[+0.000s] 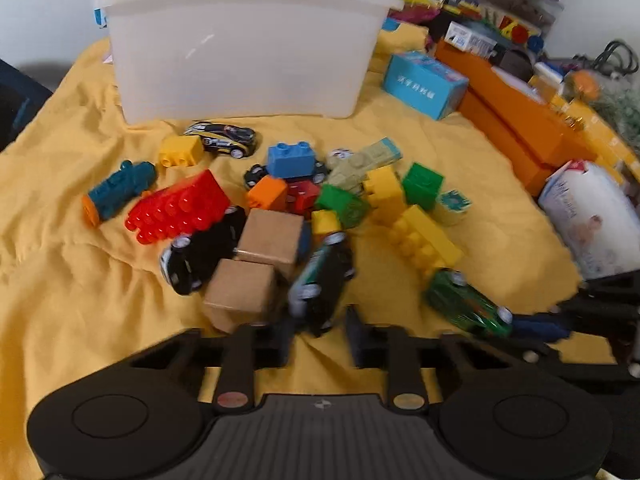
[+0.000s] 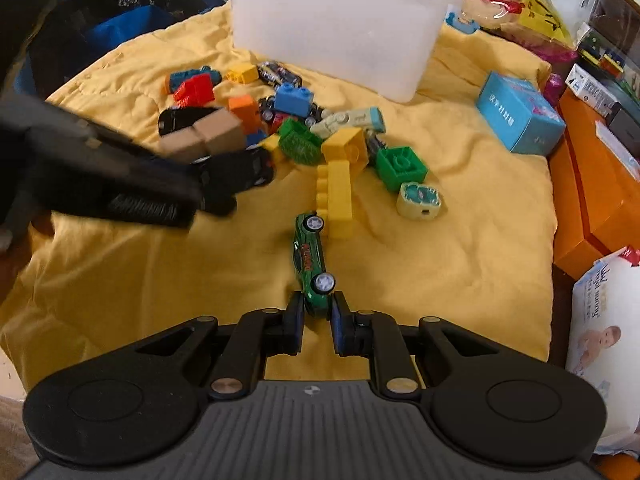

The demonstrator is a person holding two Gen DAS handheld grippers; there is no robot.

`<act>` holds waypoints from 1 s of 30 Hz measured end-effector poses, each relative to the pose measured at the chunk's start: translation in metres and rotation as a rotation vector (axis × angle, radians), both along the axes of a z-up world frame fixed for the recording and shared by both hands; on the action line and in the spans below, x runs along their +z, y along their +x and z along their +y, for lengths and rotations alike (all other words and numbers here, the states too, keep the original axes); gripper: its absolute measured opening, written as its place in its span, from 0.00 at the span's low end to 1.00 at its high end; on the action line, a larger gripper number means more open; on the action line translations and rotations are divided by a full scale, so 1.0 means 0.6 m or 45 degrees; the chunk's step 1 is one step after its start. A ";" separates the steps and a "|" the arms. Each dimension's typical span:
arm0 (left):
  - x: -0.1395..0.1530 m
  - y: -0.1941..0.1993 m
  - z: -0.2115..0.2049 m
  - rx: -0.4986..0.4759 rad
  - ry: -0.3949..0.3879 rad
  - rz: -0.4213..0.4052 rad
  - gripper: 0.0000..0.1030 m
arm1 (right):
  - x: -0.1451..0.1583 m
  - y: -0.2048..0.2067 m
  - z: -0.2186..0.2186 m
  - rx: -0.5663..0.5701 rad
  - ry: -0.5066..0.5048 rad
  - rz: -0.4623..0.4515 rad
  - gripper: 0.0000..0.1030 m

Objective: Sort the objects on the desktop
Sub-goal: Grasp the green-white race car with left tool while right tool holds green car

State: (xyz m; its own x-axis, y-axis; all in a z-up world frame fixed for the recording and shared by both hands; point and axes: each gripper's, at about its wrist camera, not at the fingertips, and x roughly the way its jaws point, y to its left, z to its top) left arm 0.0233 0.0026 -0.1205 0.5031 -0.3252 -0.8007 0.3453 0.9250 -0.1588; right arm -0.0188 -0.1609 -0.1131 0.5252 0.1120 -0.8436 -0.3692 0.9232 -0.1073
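Note:
A pile of toy cars and plastic bricks lies on the yellow cloth (image 1: 60, 240) in front of a white bin (image 1: 244, 48). My left gripper (image 1: 318, 330) is open around the rear of a black toy car (image 1: 320, 280), beside two wooden cubes (image 1: 256, 268). In the right wrist view the left gripper (image 2: 236, 188) reaches in from the left at that black car (image 2: 240, 172). My right gripper (image 2: 318, 320) closes on the tail of a green toy car (image 2: 310, 256) lying on its side; the car also shows in the left wrist view (image 1: 466, 302).
A long yellow brick (image 2: 336, 196), green bricks (image 2: 400, 166), a blue brick (image 2: 294, 98), a red brick (image 1: 176, 208) and a teal train (image 1: 118, 190) lie around. A blue box (image 2: 520, 116), orange boxes (image 2: 592, 184) and a wipes pack (image 2: 604, 320) crowd the right.

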 end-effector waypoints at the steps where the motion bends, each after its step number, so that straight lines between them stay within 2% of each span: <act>1: 0.002 0.002 0.003 0.002 -0.006 0.006 0.17 | -0.001 -0.001 0.001 0.001 0.000 0.000 0.16; 3: 0.007 -0.001 0.007 -0.022 -0.018 -0.004 0.16 | -0.003 0.001 0.003 0.000 -0.002 -0.011 0.22; 4: 0.011 -0.006 0.004 -0.050 0.005 -0.033 0.16 | -0.003 0.001 0.004 -0.003 -0.003 -0.024 0.29; 5: 0.014 -0.009 0.001 -0.078 0.034 -0.060 0.16 | -0.004 0.002 0.005 -0.001 -0.001 -0.036 0.30; 7: 0.019 -0.017 -0.007 -0.124 0.083 -0.090 0.16 | -0.005 0.006 0.007 0.010 -0.002 -0.049 0.28; 8: 0.023 -0.021 -0.006 -0.134 0.088 -0.099 0.16 | -0.006 0.008 0.008 0.018 0.002 -0.050 0.21; 10: 0.030 -0.039 0.000 -0.148 0.129 -0.125 0.16 | -0.007 0.008 0.011 0.050 0.009 -0.037 0.16; 13: 0.038 -0.072 0.020 -0.154 0.215 -0.166 0.16 | 0.001 -0.003 0.018 0.102 0.036 -0.027 0.16; 14: 0.041 -0.082 0.028 -0.157 0.249 -0.182 0.16 | 0.005 -0.004 0.018 0.109 0.075 -0.005 0.16; 16: 0.047 -0.108 0.037 -0.187 0.378 -0.251 0.16 | 0.016 -0.003 0.017 0.095 0.219 0.068 0.16; 19: 0.046 -0.137 0.041 -0.258 0.518 -0.304 0.17 | 0.016 0.012 0.018 0.068 0.451 0.222 0.16; 22: 0.036 -0.146 0.034 -0.303 0.485 -0.248 0.23 | 0.000 0.027 0.017 0.017 0.506 0.322 0.19; 24: 0.035 -0.159 0.022 -0.331 0.474 -0.263 0.24 | -0.003 0.032 0.009 -0.039 0.484 0.337 0.29; 26: 0.038 -0.171 0.011 -0.355 0.452 -0.292 0.27 | 0.003 0.027 0.005 -0.036 0.420 0.276 0.40; 28: 0.041 -0.174 0.010 -0.333 0.399 -0.271 0.30 | 0.013 0.022 0.007 -0.003 0.315 0.201 0.40; 30: 0.052 -0.166 0.026 -0.229 0.270 -0.193 0.31 | 0.027 0.010 0.018 0.061 0.185 0.097 0.40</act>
State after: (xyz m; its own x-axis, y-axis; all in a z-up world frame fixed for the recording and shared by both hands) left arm -0.0764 0.0182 -0.0893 0.5715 -0.2539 -0.7803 0.5114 0.8539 0.0967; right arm -0.0128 -0.1501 -0.0968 0.4516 0.2594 -0.8537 -0.4152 0.9080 0.0563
